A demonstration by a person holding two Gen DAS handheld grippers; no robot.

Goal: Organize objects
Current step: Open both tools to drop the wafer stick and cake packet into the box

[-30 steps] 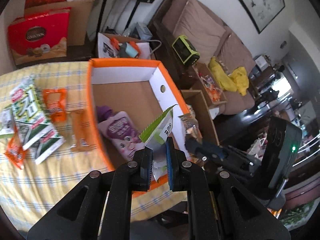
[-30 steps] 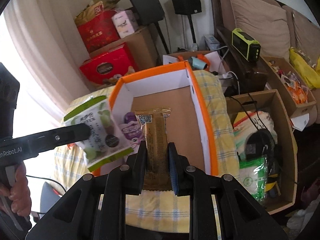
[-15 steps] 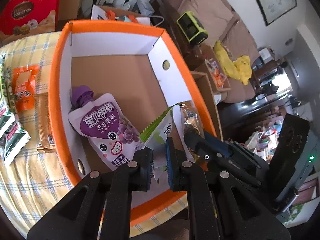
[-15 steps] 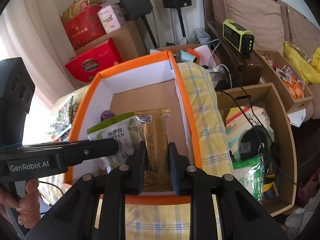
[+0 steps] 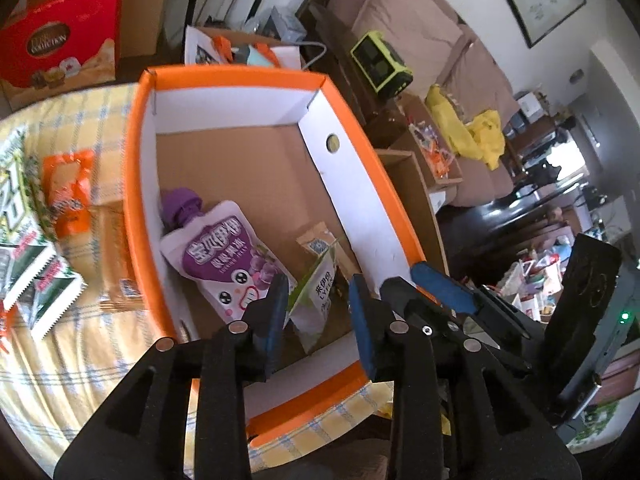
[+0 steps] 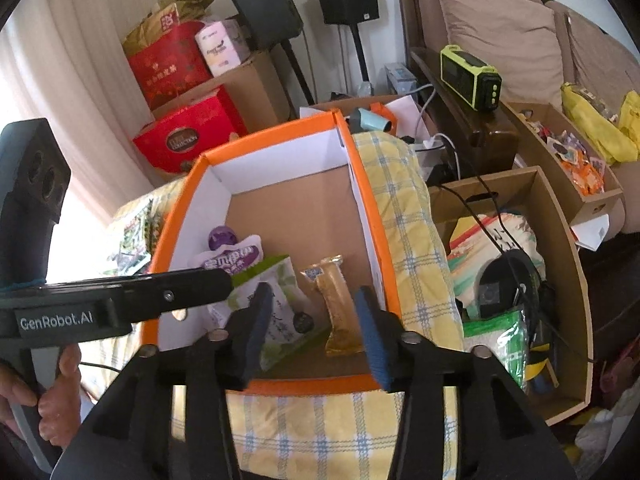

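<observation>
1. Two hand-held grippers hang over one orange-rimmed cardboard box (image 6: 372, 216), which sits on a yellow checked cloth (image 6: 416, 248).
2. Left gripper (image 5: 318, 316): jaws opening, pads apart. The green-and-white snack packet (image 5: 316, 300) stands between them, tilted. The pads show a gap on each side and do not press on it.
3. Right gripper (image 6: 312, 324): jaws opening, pads well apart. The golden snack bar (image 6: 338, 304) lies on the box floor between and beyond the pads. Neither pad touches it.
4. Box contents, three items: a purple drink pouch (image 5: 224, 256) lies flat against the left wall, cap toward the far end; the snack packet is just beside it; the snack bar lies near the right wall.
5. In the right wrist view the left gripper's finger (image 6: 168, 292) crosses over the near left part of the box, above the pouch and the top of the packet. A hand (image 6: 36, 396) grips its handle at the lower left.
6. Outside the box, on the cloth to its left: an orange packet (image 5: 70, 188), a tan wrapped bar (image 5: 114, 248) against the box wall, and green-and-white packets (image 5: 36, 280) near the edge.
7. Surroundings: a red gift box (image 5: 60, 52) behind the table, and an open brown carton (image 6: 516, 280) to the right of the cloth.
</observation>
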